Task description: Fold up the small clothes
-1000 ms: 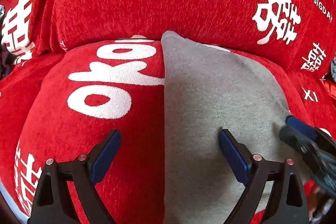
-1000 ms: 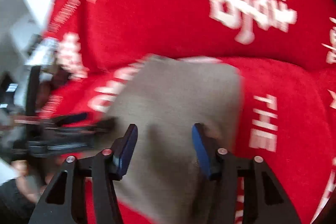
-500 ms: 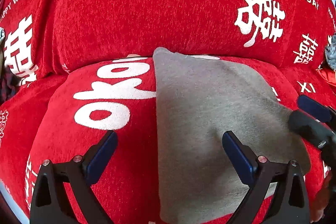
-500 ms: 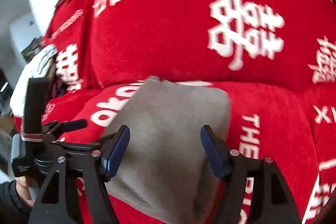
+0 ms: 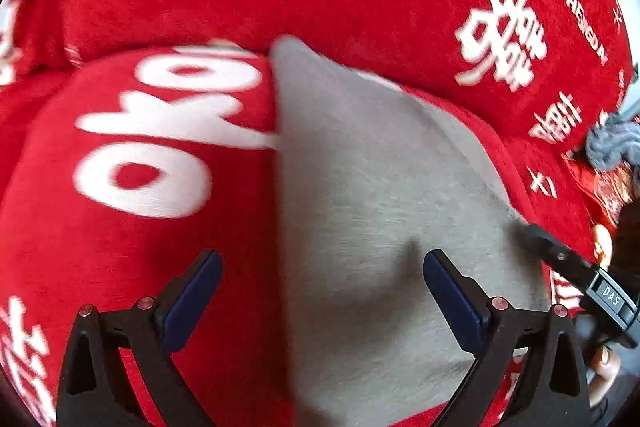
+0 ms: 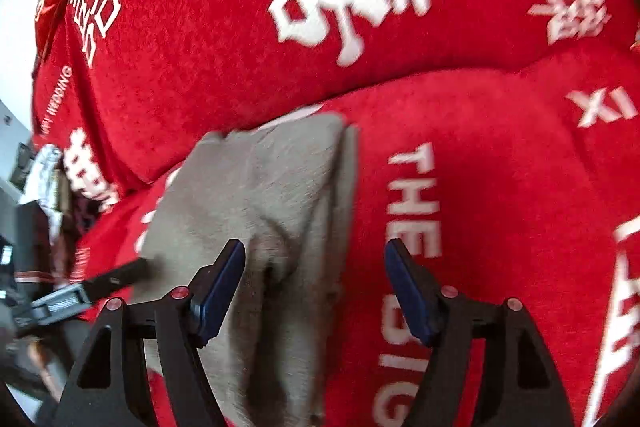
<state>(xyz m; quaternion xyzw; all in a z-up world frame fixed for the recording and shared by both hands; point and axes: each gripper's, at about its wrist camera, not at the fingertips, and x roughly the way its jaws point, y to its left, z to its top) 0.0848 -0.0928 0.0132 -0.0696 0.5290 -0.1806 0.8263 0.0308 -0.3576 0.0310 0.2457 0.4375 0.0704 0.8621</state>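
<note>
The folded grey garment [image 5: 380, 211] lies at frame centre on the red cushion [image 5: 140, 259]. Left hand-held gripper [image 5: 320, 291]: fingers spread apart, holding nothing. Right hand-held gripper [image 6: 316, 287]: fingers likewise apart over the garment's right edge.

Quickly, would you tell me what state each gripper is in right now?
Left gripper: open, holding nothing, straddling the left edge of the grey garment.
Right gripper: open, holding nothing, over the garment's right edge.
</note>
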